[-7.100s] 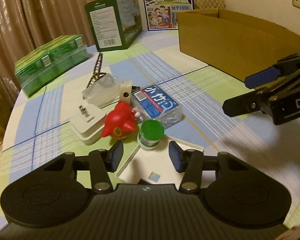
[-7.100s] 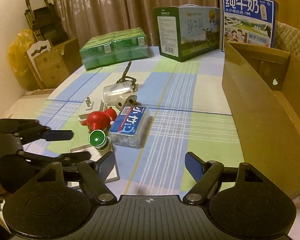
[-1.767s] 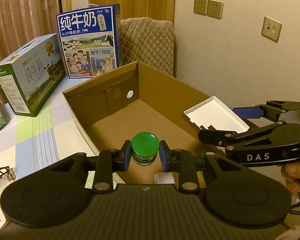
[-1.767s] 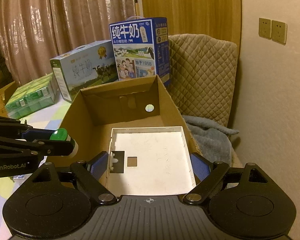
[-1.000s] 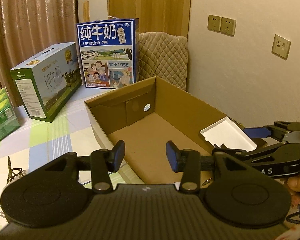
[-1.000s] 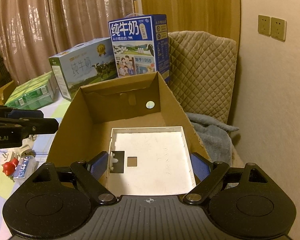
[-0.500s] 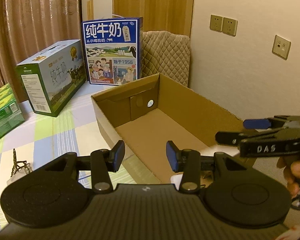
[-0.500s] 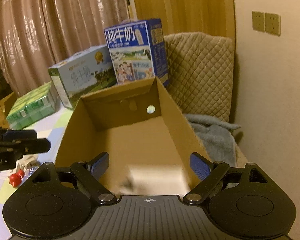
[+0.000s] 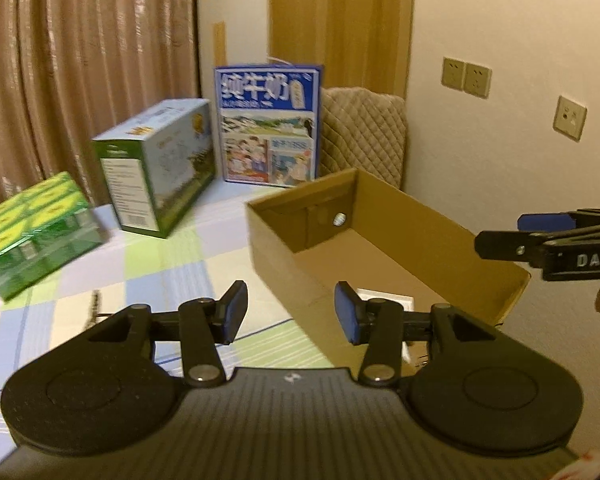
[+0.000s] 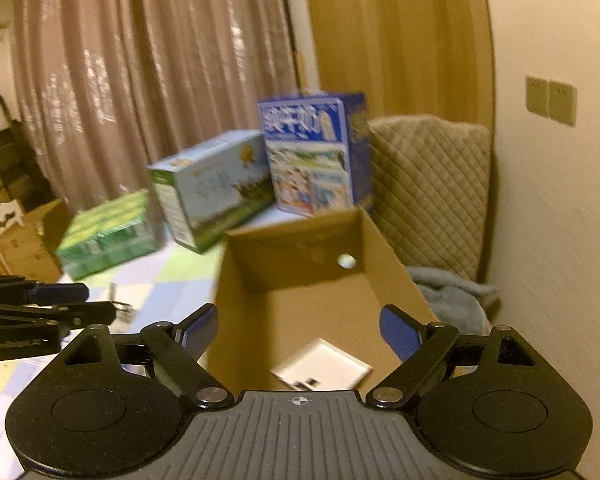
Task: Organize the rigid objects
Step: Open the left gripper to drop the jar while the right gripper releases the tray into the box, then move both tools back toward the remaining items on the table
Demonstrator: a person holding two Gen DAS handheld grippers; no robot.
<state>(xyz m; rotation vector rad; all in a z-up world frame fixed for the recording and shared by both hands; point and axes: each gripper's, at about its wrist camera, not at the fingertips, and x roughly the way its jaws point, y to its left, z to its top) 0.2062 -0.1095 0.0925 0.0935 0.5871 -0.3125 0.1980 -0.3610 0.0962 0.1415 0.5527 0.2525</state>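
The open cardboard box stands on the checked table, right of centre in the left wrist view. A white tray lies flat on its floor, and a corner of the tray shows in the left wrist view. The left gripper hovers over the box's near left wall, jaws opening, nothing between them. It also enters the right wrist view as the left gripper at the left edge. My right gripper hangs open and empty above the box's near end. No green-lidded jar is visible.
Behind the box stand a blue milk carton and a green-and-white carton. A green shrink-wrapped pack sits at the far left. A quilted chair with grey cloth is right of the box, by the wall.
The left gripper let go of the green-lidded jar, the right gripper released the white tray into the box. Both grippers have since risen and drawn back from the box.
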